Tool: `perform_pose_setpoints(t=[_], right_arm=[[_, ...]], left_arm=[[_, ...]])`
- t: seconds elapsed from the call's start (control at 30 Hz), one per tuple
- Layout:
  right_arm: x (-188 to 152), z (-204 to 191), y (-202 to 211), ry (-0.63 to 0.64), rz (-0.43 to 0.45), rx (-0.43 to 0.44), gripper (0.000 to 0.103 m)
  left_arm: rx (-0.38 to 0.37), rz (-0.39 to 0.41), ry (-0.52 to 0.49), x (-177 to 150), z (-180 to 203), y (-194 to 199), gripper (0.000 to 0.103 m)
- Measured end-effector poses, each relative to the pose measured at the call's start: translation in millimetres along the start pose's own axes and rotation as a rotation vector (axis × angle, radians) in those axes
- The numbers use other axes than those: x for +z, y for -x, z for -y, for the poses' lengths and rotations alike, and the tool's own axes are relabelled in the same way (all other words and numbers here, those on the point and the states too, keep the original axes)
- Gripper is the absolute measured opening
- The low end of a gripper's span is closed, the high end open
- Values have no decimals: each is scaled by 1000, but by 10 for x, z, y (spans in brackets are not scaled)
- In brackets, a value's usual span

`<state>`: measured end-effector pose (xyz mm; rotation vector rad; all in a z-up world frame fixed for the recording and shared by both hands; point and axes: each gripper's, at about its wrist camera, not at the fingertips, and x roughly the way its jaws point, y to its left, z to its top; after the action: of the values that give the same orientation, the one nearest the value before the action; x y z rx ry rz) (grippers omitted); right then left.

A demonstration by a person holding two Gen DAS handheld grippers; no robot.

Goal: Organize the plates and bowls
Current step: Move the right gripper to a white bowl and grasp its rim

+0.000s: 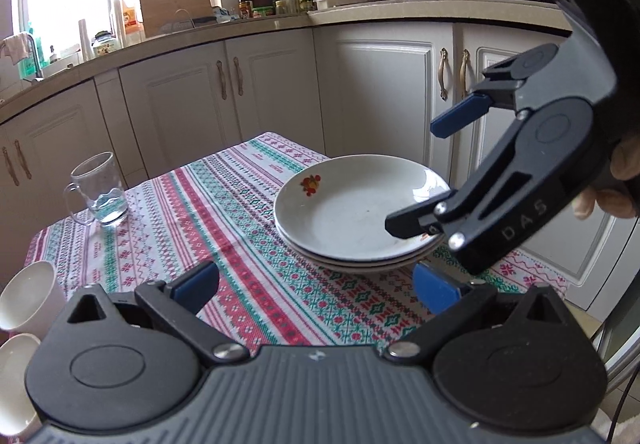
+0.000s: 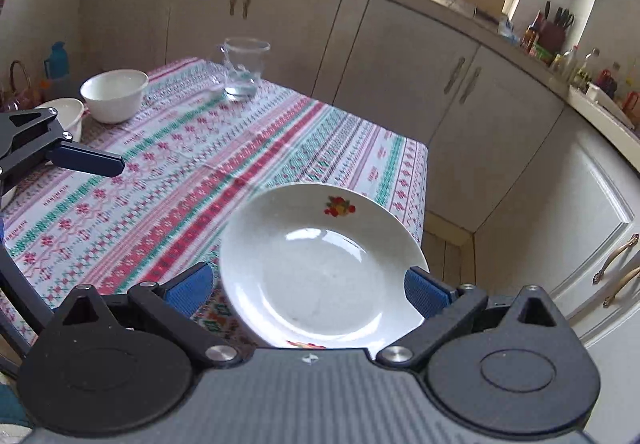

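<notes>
A stack of white plates (image 1: 352, 212) with a fruit print sits on the patterned tablecloth near the table's right corner; it also shows in the right wrist view (image 2: 320, 264). My right gripper (image 2: 308, 290) is open, its jaws wide on either side of the stack, hovering at its near rim; it shows in the left wrist view (image 1: 424, 176) over the stack's right edge. My left gripper (image 1: 316, 286) is open and empty, just in front of the stack. Two white bowls (image 2: 114, 94) stand at the table's far left, also in the left wrist view (image 1: 28, 296).
A glass mug (image 1: 100, 190) with a little water stands at the table's far side, also in the right wrist view (image 2: 242, 68). White kitchen cabinets (image 1: 384, 92) run behind the table. The table edge (image 2: 420, 180) drops off just beyond the plates.
</notes>
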<state>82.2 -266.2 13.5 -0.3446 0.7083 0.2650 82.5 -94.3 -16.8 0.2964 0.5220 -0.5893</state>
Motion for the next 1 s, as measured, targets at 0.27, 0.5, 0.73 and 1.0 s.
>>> perform_pose_setpoints(t=[0.27, 0.5, 0.73, 1.0], right_arm=[[-115, -382, 221, -19, 84, 58, 103], [-39, -735, 279, 12, 131, 106, 103], [146, -1254, 120, 86, 142, 248, 103], [435, -1870, -128, 136, 151, 444, 103]], left_arm=[[64, -10, 26, -246, -165, 404, 102], [167, -16, 106, -552, -481, 838, 102], [328, -46, 140, -1004, -875, 1273, 102], [374, -126, 192, -1425, -1257, 1351, 102]])
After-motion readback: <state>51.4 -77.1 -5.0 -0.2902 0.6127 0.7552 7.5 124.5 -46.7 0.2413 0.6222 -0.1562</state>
